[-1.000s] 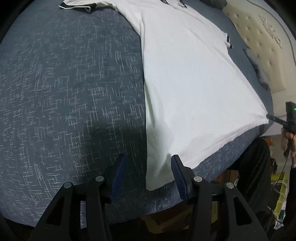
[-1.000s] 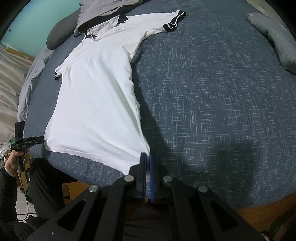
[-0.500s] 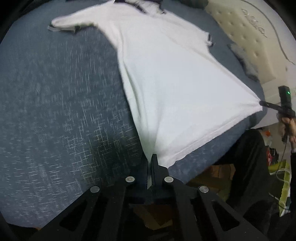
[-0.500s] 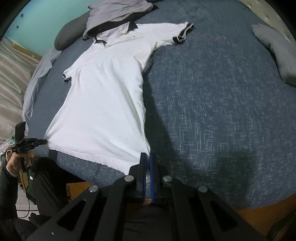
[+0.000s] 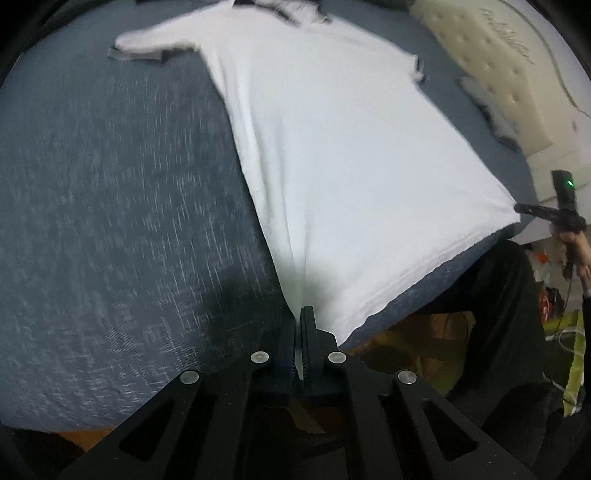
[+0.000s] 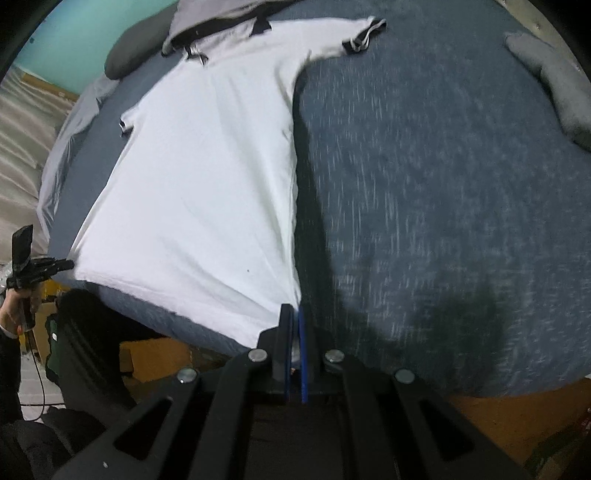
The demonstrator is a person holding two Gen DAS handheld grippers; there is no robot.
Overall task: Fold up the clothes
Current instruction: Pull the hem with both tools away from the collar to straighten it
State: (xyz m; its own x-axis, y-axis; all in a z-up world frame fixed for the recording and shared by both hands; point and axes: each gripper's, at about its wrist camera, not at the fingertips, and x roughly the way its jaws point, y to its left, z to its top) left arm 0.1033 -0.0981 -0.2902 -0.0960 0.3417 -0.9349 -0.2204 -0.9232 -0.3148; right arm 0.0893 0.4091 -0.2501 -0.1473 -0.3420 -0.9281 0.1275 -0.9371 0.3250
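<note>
Both grippers pinch the hem corners of the white shirt [image 5: 343, 155]: left gripper [image 5: 298, 314], right gripper [image 6: 292, 314]. Keep the hem taut and level above the bed [image 6: 443, 184] when lifting it toward the collar.

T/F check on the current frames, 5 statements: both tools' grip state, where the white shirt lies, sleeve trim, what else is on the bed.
1. The left tool is shut on a hem corner of the white short-sleeved polo shirt. True.
2. The right tool is open above the shirt. False: it is shut on the other hem corner.
3. The shirt lies spread on the blue-grey speckled bed cover. True.
4. The shirt's sleeve cuffs are plain white. False: they carry dark trim.
5. The shirt is already folded in half. False: both sleeves and the body lie spread out.
</note>
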